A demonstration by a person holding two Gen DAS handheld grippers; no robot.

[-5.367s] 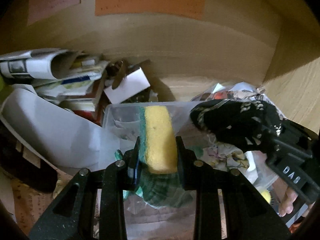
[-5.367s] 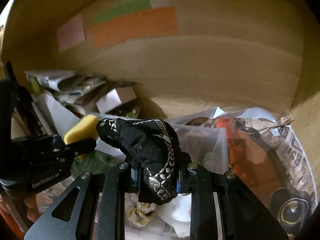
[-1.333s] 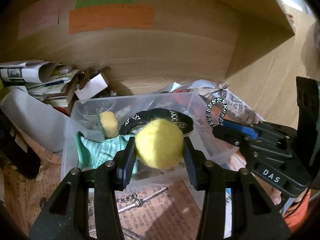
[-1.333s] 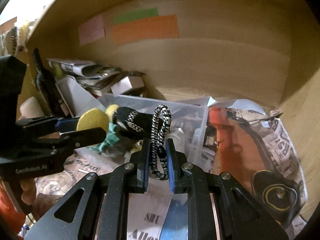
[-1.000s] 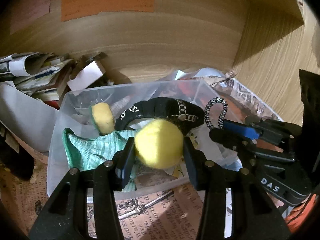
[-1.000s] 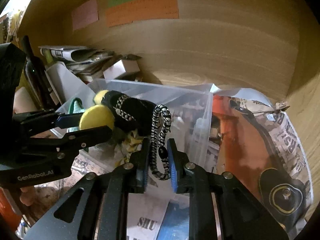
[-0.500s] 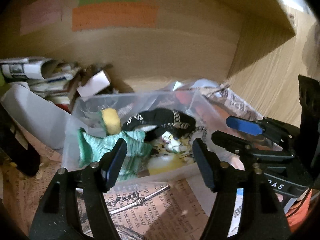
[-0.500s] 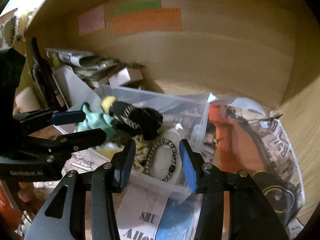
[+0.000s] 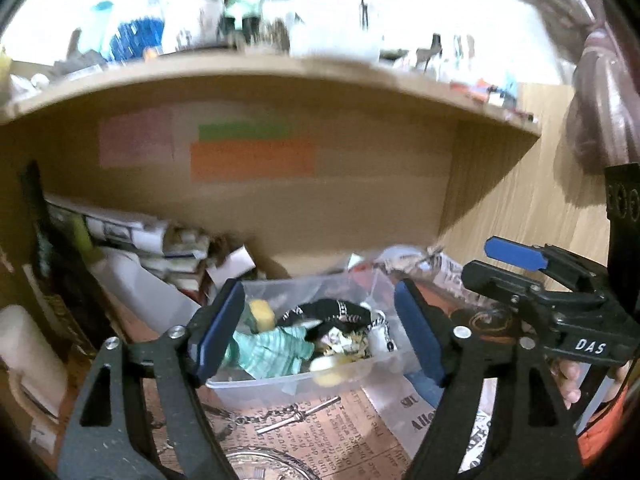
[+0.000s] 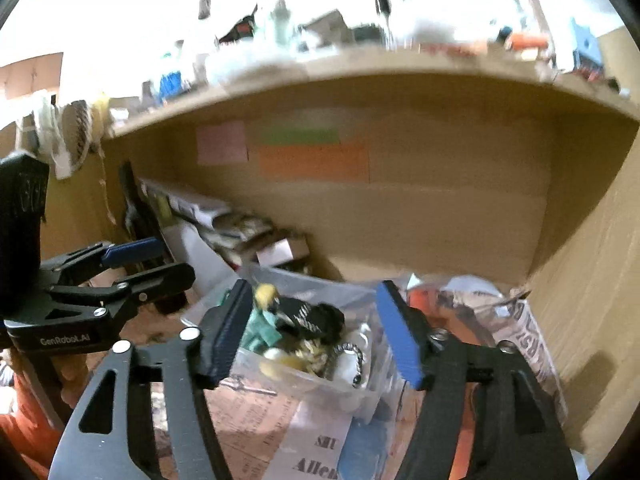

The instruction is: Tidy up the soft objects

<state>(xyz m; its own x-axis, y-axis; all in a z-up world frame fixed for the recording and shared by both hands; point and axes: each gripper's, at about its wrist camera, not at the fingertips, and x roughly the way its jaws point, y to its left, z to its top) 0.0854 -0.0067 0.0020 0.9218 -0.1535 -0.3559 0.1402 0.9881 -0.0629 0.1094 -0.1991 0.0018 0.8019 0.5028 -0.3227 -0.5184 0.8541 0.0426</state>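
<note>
A clear plastic bin [image 9: 280, 384] [image 10: 360, 396] sits on newspaper under a wooden shelf. In it lie a green striped cloth [image 9: 268, 350], a yellow sponge [image 9: 262, 312], a black patterned fabric piece [image 9: 324, 312] [image 10: 312, 316], a yellow ball [image 9: 330, 374] [image 10: 276, 360] and a black-and-white cord loop [image 10: 352, 354]. My left gripper [image 9: 318, 336] is open and empty, held back from the bin. My right gripper [image 10: 316, 330] is open and empty, also back from the bin. Each gripper shows in the other's view, the right one at the right edge [image 9: 532, 280], the left one at the left edge [image 10: 132, 268].
Stacked papers and a small white box [image 9: 176, 248] lie left of the bin. Pink, green and orange notes [image 9: 252, 156] are stuck on the shelf's back wall. A metal chain and bar [image 9: 280, 416] lies on the newspaper in front. The shelf top [image 10: 360, 40] carries blurred clutter.
Both grippers opened, dropping the yellow ball and the cord loop into the bin, then pulled back and up, so the shelf top now shows.
</note>
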